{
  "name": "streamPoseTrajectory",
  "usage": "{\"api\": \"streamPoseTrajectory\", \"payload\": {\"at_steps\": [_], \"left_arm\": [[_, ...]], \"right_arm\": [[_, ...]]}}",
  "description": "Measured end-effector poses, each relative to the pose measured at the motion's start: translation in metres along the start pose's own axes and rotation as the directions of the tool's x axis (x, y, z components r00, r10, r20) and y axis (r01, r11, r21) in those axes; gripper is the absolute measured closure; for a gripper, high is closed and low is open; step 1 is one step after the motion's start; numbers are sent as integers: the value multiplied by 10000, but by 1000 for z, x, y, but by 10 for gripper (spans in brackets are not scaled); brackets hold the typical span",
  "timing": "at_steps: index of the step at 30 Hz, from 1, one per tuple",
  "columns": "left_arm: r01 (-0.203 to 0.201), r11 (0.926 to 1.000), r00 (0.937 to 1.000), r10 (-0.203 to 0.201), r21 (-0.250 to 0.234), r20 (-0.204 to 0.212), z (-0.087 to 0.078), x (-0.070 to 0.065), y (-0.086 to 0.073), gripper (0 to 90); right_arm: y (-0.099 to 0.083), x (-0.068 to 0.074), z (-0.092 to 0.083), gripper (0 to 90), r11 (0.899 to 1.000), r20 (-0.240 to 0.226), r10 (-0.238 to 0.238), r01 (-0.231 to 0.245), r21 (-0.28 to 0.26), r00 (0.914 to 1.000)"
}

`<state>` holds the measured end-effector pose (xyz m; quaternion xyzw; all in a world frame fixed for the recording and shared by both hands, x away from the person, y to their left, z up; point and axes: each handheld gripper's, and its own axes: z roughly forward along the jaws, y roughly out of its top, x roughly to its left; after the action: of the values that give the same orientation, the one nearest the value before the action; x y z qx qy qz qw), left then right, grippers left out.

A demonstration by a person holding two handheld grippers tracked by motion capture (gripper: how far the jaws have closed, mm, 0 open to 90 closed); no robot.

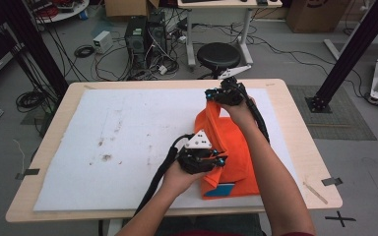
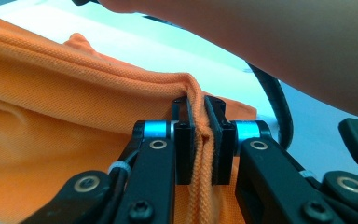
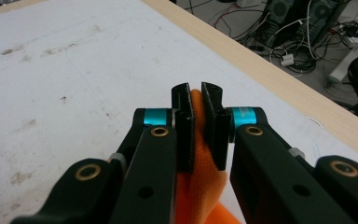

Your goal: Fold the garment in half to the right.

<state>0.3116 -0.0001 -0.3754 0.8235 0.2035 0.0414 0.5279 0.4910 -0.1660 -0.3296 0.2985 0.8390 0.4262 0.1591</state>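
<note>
White-covered table (image 1: 128, 142), both hands raised, left fingers (image 2: 199, 140) and right fingers (image 3: 200, 133) each pinching orange shirt (image 1: 231, 152) (apparently a hem).

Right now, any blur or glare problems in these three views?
High view: sharp and evenly lit, with soft shadows under the orange garment on the white mat. Left gripper view: the forearm close to the lens is soft, the mat behind is washed out pale, and the knit weave stays crisp. Right gripper view: jaws sharp, floor clutter slightly soft, no glare.

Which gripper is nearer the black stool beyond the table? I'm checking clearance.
Right. The right gripper holds the orange shirt up near the table's far edge, close to the stool; the left gripper grips it nearer the person.
</note>
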Motion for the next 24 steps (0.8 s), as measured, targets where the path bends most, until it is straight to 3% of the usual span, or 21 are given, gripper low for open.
{"api": "streamPoseTrajectory", "payload": {"at_steps": [11, 20, 22, 24], "left_arm": [[-254, 9990, 9994, 244, 377, 254, 42, -6, 10, 824], [-172, 9939, 9992, 133, 1086, 366, 74, -8, 2, 802], [-165, 9908, 9991, 111, 1344, 414, 81, -8, -2, 718], [-141, 9890, 9995, 97, 1471, 306, 86, -9, -5, 586]], "right_arm": [[-23, -23, -20, 849, 9992, 466, 391, -397, 99, 9981], [-59, -43, -23, 828, 9945, 710, 978, -1001, 295, 9927], [-68, -45, -21, 795, 9927, 796, 1103, -1136, 393, 9907], [-77, -48, -18, 697, 9887, 1014, 1310, -1375, 594, 9862]]}}
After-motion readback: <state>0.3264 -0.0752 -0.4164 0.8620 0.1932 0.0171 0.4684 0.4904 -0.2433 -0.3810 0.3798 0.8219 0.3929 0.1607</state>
